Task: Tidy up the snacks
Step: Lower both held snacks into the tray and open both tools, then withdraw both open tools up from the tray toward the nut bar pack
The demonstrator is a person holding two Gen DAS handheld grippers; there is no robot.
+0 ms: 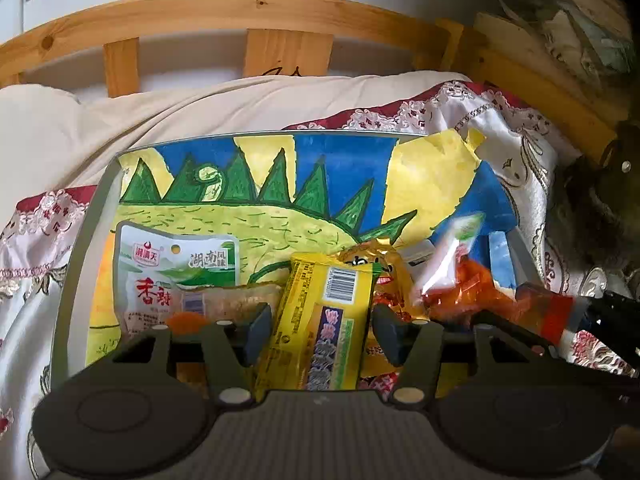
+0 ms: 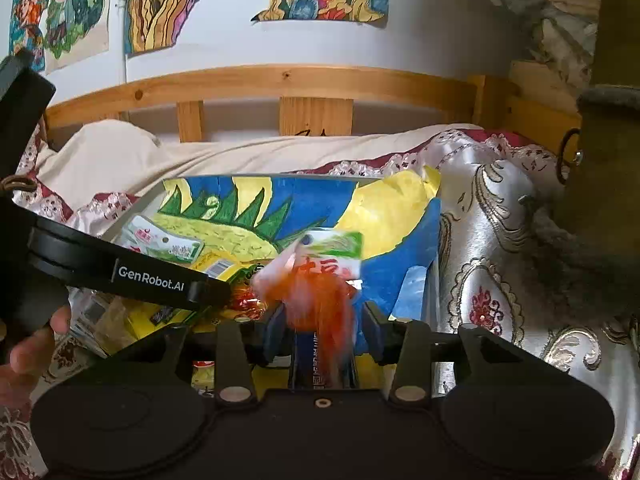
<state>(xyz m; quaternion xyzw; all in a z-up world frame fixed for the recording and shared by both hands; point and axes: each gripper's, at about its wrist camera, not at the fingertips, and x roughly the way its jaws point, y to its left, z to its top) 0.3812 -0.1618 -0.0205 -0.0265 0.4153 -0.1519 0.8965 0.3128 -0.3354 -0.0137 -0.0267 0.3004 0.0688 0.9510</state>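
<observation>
The left gripper (image 1: pixel 320 330) has its fingers apart with a yellow snack packet (image 1: pixel 324 320) between them; contact with the pads cannot be made out. Left of those fingers lies a white-green packet (image 1: pixel 176 268); just beyond them sits a gold wrapper (image 1: pixel 376 264), partly hidden by the yellow one. To their right a blurred orange packet (image 1: pixel 460 284) sits in the right gripper (image 2: pixel 324 330), whose fingers stand apart around it; whether they pinch it is unclear. All rest on a tray (image 1: pixel 80 248) lined with a painted dinosaur drawing (image 1: pixel 248 184), on an embroidered bedspread (image 2: pixel 500 240). Only the right wrist view shows the left gripper's black body (image 2: pixel 132 276) crossing the snacks, a hand (image 2: pixel 28 344) at the frame edge, and wall drawings (image 2: pixel 160 4) above the wooden headboard (image 2: pixel 280 80).
</observation>
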